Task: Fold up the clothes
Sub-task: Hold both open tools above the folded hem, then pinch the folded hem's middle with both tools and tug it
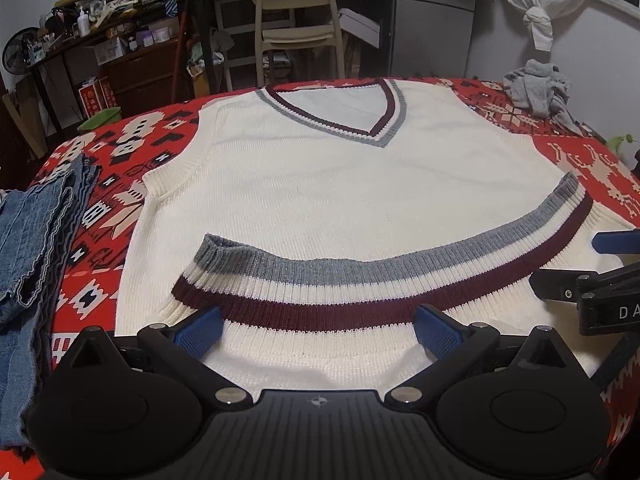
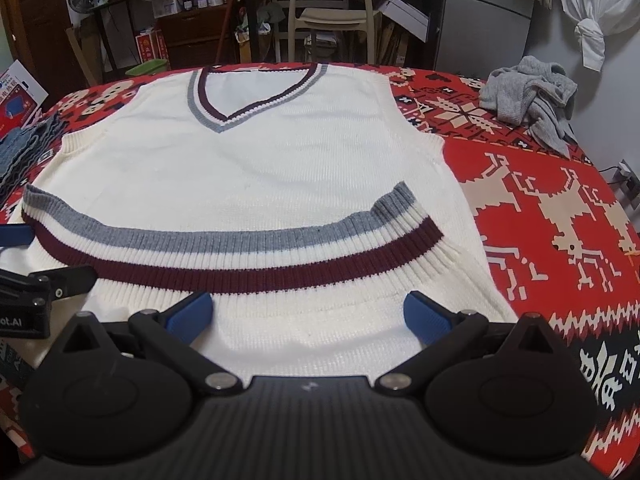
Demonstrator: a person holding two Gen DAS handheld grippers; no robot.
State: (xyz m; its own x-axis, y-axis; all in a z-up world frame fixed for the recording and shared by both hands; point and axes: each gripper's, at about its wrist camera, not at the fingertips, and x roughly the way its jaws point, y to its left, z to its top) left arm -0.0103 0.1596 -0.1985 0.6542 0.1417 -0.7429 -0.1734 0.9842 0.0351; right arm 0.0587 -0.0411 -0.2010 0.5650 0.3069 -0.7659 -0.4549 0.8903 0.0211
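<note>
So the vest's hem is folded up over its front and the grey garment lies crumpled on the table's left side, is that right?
Not quite: the grey garment lies crumpled on the table's right side, as the right wrist view shows. The vest's hem is folded up.

1. One cream knit vest [image 1: 320,184] lies spread on the red patterned tablecloth [image 2: 540,168].
2. One crumpled grey garment [image 2: 528,92] lies right of the vest.
3. One pile of denim [image 1: 28,232] lies left of the vest.
4. One pale chair [image 1: 298,16] stands beyond the vest.
5. Two grippers, the left gripper [image 1: 319,326] and the right gripper [image 2: 308,314], sit at the vest's near edge.
</note>
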